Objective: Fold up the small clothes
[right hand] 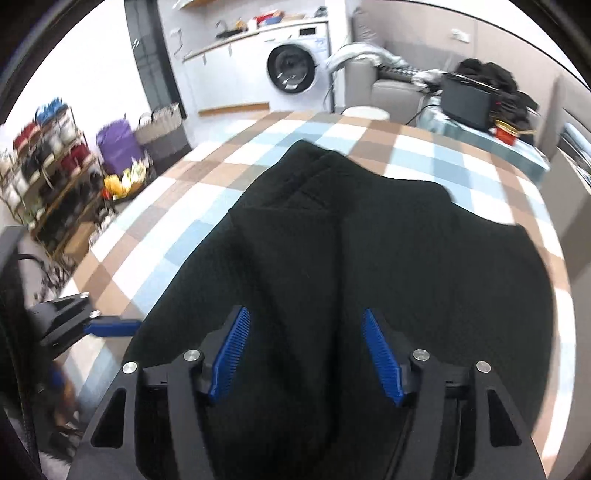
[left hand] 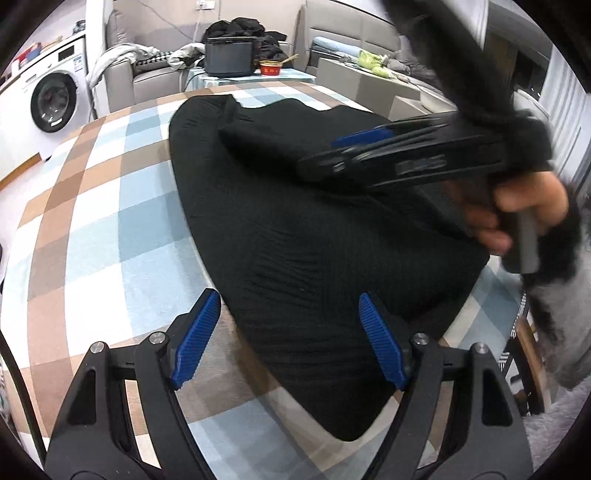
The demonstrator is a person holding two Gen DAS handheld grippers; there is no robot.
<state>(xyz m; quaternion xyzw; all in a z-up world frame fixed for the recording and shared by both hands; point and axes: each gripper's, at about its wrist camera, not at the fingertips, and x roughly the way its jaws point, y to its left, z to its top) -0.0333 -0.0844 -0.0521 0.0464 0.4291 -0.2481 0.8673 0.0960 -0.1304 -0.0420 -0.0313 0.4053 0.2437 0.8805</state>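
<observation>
A black knit garment (left hand: 295,240) lies spread on the checked table (left hand: 92,221), with one part folded over on top. My left gripper (left hand: 288,306) is open and empty, just above the garment's near edge. My right gripper (right hand: 306,325) is open and empty, hovering over the garment (right hand: 351,258). In the left wrist view the right gripper (left hand: 354,147) shows blurred at the upper right, held in a hand over the cloth. In the right wrist view the left gripper (right hand: 107,328) shows at the left edge of the garment.
The checked cloth (right hand: 184,206) covers the table. Beyond the far edge stand a black box (left hand: 231,55), a red bowl (left hand: 270,67), a grey sofa with a pile of dark clothes (left hand: 247,29) and a washing machine (left hand: 51,99). Shelves (right hand: 48,166) stand left.
</observation>
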